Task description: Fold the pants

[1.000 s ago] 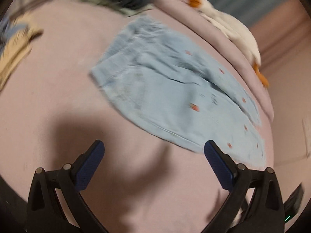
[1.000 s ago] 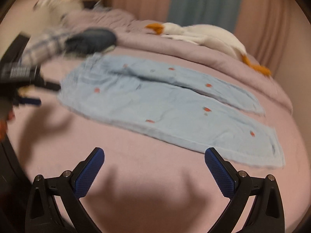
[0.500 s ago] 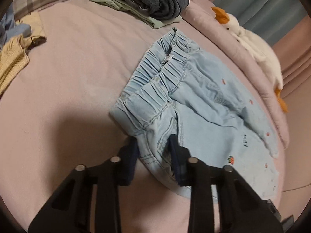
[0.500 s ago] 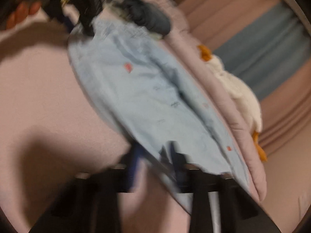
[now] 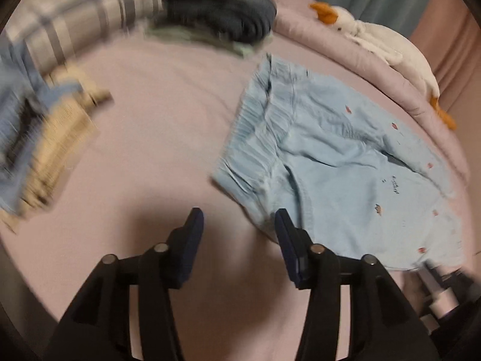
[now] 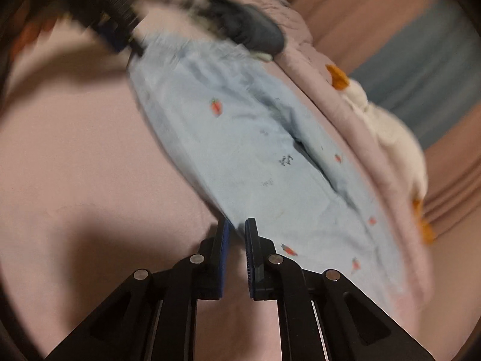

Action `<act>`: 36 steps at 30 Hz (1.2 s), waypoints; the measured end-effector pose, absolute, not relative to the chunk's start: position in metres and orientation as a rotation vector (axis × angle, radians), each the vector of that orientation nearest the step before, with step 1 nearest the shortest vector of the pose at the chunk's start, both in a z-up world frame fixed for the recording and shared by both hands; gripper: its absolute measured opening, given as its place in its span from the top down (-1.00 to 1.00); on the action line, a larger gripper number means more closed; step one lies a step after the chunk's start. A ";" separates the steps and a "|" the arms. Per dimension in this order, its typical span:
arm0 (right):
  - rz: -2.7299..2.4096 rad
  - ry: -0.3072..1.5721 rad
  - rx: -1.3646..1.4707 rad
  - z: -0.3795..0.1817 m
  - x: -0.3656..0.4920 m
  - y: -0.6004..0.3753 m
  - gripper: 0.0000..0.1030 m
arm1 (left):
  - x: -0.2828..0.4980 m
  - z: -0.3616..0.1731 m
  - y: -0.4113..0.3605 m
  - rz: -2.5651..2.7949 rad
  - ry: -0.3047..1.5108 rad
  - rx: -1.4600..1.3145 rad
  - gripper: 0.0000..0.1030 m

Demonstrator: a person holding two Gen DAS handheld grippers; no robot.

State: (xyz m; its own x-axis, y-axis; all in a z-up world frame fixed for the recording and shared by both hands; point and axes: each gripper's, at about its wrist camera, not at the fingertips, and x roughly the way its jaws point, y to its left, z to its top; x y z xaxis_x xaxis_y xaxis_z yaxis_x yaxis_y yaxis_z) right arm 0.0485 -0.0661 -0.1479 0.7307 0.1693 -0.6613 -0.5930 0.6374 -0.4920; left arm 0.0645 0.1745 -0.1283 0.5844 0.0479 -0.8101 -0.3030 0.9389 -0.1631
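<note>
Light blue pants (image 5: 330,162) with small red prints lie on the pink bed, waistband toward the left. My left gripper (image 5: 239,225) is open and empty just left of the waistband's near corner. In the right wrist view the pants (image 6: 255,150) stretch away from my right gripper (image 6: 237,225), which is shut on the near edge of a pant leg. The left gripper (image 6: 120,33) shows blurred at the pants' far end.
A folded dark garment pile (image 5: 216,15) and a plaid cushion (image 5: 75,33) lie at the back. Yellow and blue clothes (image 5: 39,138) lie at the left. A white plush duck (image 5: 384,45) rests on the rolled pink blanket (image 5: 345,54) along the right.
My left gripper has opened, let go of the waistband and pulled back to the left. My right gripper stays closed on the pant leg edge.
</note>
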 end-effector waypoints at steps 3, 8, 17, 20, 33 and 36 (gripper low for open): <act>0.426 0.650 -0.616 -0.129 0.070 -0.090 0.86 | 0.076 -0.116 0.163 0.156 0.878 -0.228 0.05; 0.385 0.866 -0.534 -0.162 0.109 -0.112 0.86 | 0.109 -0.152 0.129 0.019 1.013 -0.019 0.08; 0.558 0.903 -0.489 -0.127 0.125 -0.135 0.74 | 0.140 -0.130 0.161 -0.134 0.990 -0.003 -0.13; 0.562 0.816 -0.439 -0.102 0.175 -0.136 -0.07 | 0.187 -0.112 0.162 -0.121 0.909 0.038 -0.39; 0.555 0.874 -0.599 -0.120 0.401 -0.107 -0.15 | 0.358 -0.126 0.171 -0.258 1.063 0.215 -0.34; 0.594 0.974 -0.674 -0.147 0.421 -0.106 -0.15 | 0.376 -0.149 0.176 -0.322 1.191 0.250 -0.26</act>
